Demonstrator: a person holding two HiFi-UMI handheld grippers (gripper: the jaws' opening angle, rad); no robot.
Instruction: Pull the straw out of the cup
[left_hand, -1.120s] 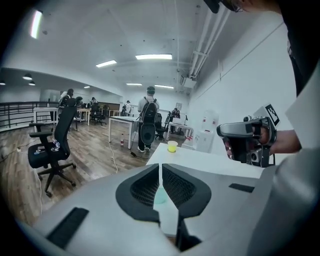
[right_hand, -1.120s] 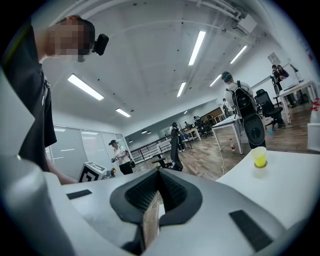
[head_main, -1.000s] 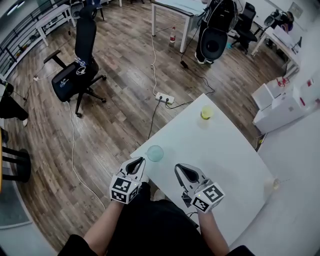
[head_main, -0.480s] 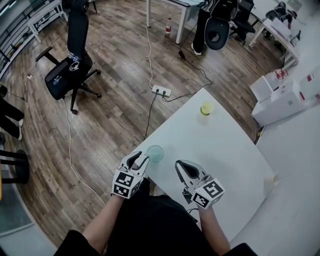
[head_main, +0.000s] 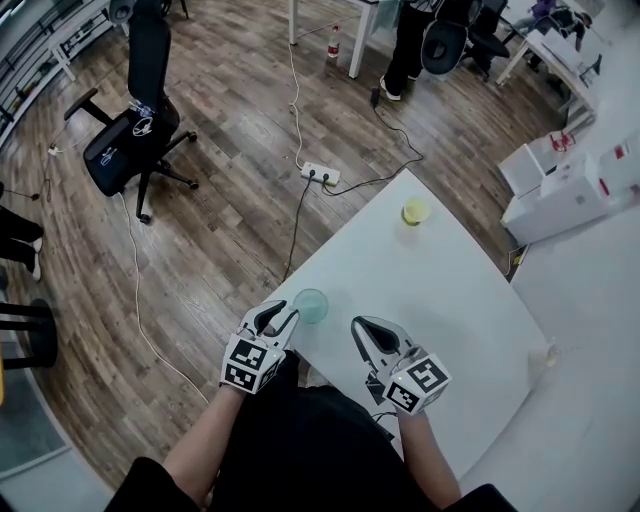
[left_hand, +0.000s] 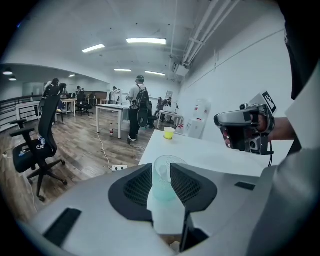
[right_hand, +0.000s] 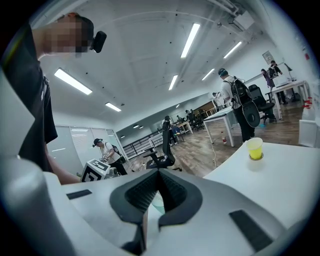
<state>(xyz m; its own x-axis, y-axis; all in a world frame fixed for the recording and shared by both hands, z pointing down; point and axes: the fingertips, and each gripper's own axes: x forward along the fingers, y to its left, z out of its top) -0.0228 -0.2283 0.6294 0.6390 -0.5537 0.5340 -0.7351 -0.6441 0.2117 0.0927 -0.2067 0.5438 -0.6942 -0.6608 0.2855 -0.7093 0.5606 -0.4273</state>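
Left gripper (head_main: 283, 318) jaws, just spread wide, frame cup (head_main: 311, 305) at 1 o'clock w/o pinching: squeeze gently to steady it. Right gripper (head_main: 362, 328) jaws pressed together, empty; part them for the straw, not clearly seen.

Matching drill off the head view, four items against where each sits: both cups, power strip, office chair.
Things:
1. teal cup
2. yellow cup
3. power strip
4. office chair

Places:
A. wood floor, far left of the picture
B. table, by its far corner
C. floor beyond the table, cables running to it
D. table, by its near-left edge

Pairs: 1-D; 2-B; 3-C; 4-A
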